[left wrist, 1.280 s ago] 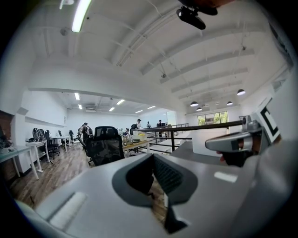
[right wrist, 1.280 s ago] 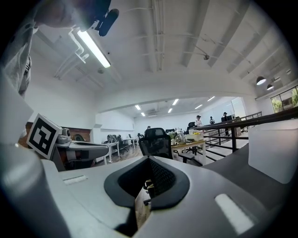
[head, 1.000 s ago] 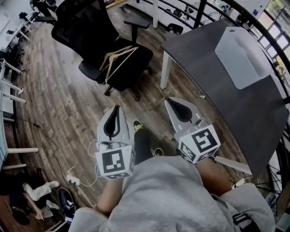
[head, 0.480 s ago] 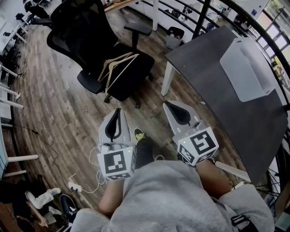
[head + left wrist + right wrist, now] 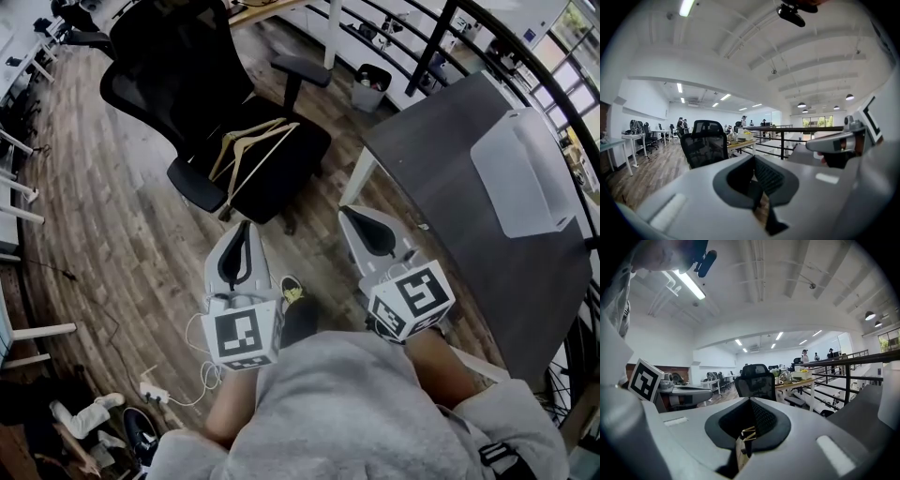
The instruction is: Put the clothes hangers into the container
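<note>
Left gripper [image 5: 242, 232] first: its jaws are pressed together with nothing between them, and its own view looks over the closed tips at a black chair back across the office. Right gripper [image 5: 353, 217], same story, jaws together and empty, held just beside the left one at about the same height. Both point forward and away from the person, marker cubes close against a grey sweatshirt [image 5: 347, 412].

Now the clothes hangers [image 5: 246, 150]: pale wooden ones, lying in a loose overlapping bunch on the seat of a black office chair [image 5: 173, 66], ahead of the left gripper and well apart from both grippers. Their hooks point toward the chair's left side in the head view. How many are in the bunch is hard to count from here.

Over on the right, a dark table [image 5: 450, 197] runs along that side, near the right gripper. On its far end sits the container [image 5: 525, 173], a translucent white rectangular tub, well apart from the chair and the hangers.

Down on the wood-plank floor [image 5: 112, 216], a shoe [image 5: 292, 289] with a bright trim shows between the two grippers, and a white power strip [image 5: 153, 394] with a looping cable lies at lower left. A small waste bin [image 5: 370, 89] stands by the dark railing [image 5: 441, 42] beyond the table.
</note>
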The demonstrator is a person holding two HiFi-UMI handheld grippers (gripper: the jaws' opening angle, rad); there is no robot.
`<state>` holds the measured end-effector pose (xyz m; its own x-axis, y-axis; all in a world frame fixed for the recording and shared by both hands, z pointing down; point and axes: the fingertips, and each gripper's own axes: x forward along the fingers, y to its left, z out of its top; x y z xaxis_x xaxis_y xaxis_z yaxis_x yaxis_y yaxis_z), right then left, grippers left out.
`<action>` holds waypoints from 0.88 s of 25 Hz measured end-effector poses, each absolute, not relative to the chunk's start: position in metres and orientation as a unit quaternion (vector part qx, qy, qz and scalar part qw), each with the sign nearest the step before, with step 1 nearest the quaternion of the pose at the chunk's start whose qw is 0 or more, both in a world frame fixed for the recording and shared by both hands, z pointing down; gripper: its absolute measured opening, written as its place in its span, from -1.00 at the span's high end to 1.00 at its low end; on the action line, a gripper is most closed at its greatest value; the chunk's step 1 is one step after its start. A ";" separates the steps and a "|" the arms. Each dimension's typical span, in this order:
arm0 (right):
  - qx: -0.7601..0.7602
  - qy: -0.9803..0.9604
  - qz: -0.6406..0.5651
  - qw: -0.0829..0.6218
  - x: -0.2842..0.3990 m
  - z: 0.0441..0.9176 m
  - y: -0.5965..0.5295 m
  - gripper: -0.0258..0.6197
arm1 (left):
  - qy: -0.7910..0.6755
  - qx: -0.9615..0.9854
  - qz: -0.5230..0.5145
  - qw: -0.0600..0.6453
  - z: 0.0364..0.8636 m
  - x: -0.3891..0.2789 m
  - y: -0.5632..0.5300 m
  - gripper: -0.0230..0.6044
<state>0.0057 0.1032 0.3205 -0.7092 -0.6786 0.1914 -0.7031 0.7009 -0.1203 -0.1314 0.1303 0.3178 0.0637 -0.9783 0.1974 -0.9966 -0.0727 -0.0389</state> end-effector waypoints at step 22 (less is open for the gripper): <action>0.387 -0.913 0.080 0.099 -0.090 0.328 0.006 0.92 | -0.676 0.729 0.074 0.081 0.333 -0.233 0.031 0.90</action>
<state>-0.0899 0.0057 0.3282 -0.6814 -0.6905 0.2427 -0.7222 0.6881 -0.0698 -0.2328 0.0306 0.3331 0.0758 -0.9731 0.2174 -0.9971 -0.0734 0.0192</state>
